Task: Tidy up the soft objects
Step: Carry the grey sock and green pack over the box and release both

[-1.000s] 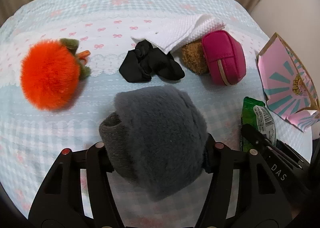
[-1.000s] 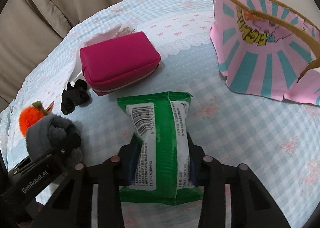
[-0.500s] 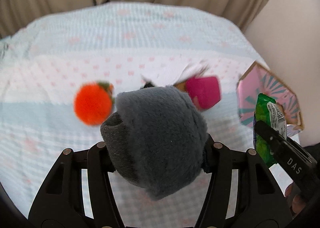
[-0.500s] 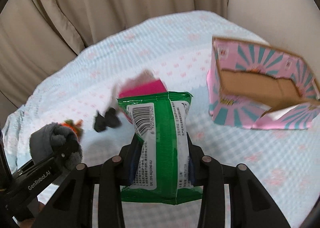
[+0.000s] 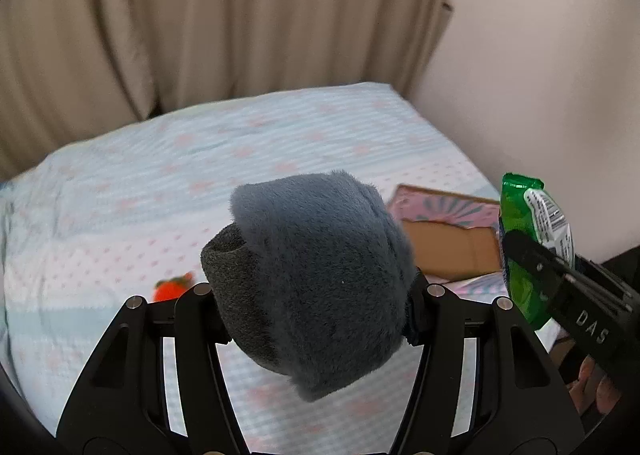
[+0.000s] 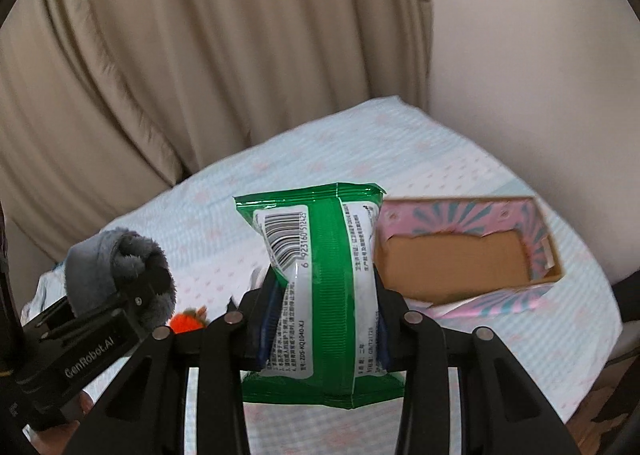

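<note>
My left gripper (image 5: 316, 297) is shut on a grey fuzzy plush bundle (image 5: 316, 275) and holds it high above the bed; it also shows in the right wrist view (image 6: 120, 267). My right gripper (image 6: 322, 303) is shut on a green wet-wipes pack (image 6: 320, 287), also held high; the pack shows in the left wrist view (image 5: 532, 239). The pink and teal cardboard box (image 6: 460, 255) lies open on the bed to the right, its brown inside showing; it also shows in the left wrist view (image 5: 452, 243). An orange fluffy toy (image 5: 170, 289) lies on the bed below.
The bed has a light blue checked cover with pink bows (image 5: 200, 175). Beige curtains (image 5: 200, 35) hang behind it and a white wall (image 5: 540, 55) stands at the right. The bed's right edge (image 6: 600, 315) is near the box.
Both grippers have risen well above the bed with their loads. The views now look down on the open box, and the pink pouch and black scrunchie are out of sight.
</note>
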Demonstrator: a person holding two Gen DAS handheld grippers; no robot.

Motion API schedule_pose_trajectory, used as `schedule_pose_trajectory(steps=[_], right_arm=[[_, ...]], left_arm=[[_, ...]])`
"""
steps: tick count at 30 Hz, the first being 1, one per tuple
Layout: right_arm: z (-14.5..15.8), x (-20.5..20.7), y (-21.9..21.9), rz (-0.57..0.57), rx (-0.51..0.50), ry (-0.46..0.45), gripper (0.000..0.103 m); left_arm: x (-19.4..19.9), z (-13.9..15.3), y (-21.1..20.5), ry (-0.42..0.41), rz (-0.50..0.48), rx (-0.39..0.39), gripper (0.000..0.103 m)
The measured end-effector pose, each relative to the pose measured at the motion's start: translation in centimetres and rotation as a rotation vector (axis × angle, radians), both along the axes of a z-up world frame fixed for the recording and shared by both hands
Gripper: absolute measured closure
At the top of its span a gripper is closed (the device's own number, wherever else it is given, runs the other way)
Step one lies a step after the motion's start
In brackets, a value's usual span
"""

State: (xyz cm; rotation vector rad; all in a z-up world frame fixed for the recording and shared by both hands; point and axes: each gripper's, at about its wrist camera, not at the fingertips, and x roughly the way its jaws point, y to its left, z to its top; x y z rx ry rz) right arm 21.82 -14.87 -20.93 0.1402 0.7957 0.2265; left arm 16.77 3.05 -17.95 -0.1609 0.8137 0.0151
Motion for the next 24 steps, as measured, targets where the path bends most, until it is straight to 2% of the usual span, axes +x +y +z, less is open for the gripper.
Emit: schedule_pose_trajectory(steps=[6,11,17,24], right_arm=[[2.5,3.2,-6.7,-0.047,-0.015,0.022,0.067],[1.9,6.8,-12.3,-0.034,-0.027,0.091,0.067],[-2.6,12.8,-18.6,0.007,-0.026,0.238,0.067],[-10.7,18.8,-23.1,0.072,-0.018,0.411,0.067]], left_arm=[[4.2,1.8,-6.5,0.015,-0.056,-0.038,0.048],[8.7,0.3,-12.0,0.089,-0.069,-0.044,0.048],[13.5,-4.7,-18.4,0.214,-0.082,-0.034,0.048],[18.5,-11.6,-22.4,0.342,-0.115,-0.016,0.048]])
